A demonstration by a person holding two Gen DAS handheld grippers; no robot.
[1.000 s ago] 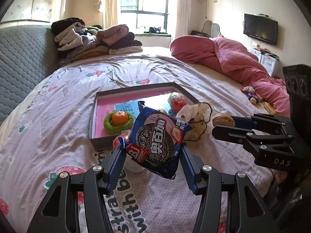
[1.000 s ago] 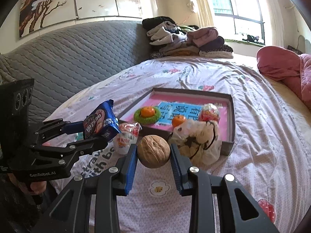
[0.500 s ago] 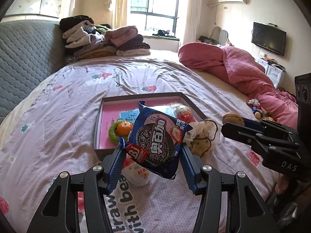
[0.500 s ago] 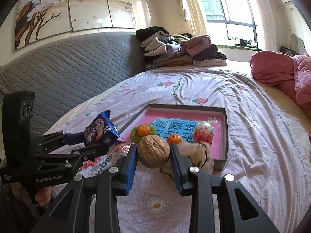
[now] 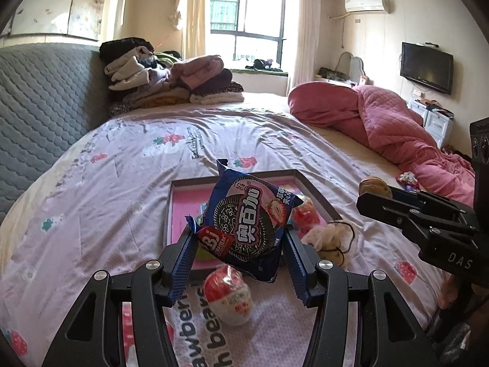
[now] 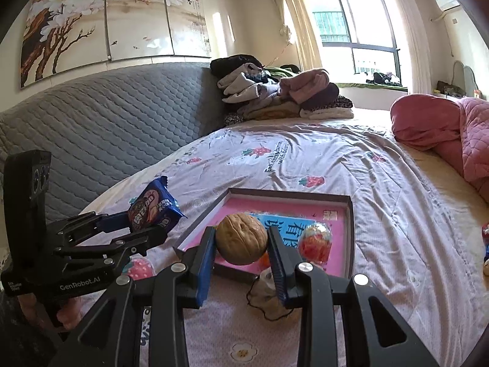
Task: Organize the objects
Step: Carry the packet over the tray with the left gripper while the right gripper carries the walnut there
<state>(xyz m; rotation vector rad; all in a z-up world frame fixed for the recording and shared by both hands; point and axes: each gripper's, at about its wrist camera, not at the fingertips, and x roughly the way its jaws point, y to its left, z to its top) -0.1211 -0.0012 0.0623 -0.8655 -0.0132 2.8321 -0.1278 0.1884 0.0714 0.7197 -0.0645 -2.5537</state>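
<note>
Item: left gripper (image 5: pixel 238 250), clamped on a blue cookie packet (image 5: pixel 247 223), held in the air above the near edge of the pink-lined tray (image 6: pixel 350 232) on the bed (image 5: pixel 122 165).
Item: right gripper (image 6: pixel 241 250), clamped on a walnut (image 6: pixel 241 238), likewise aloft near the tray.
Risk: the round, hard walnut may squirt out between the pads; the soft packet could sag or slip.
Change: both loads sit higher over the tray than a second ago; grips unchanged.
</note>
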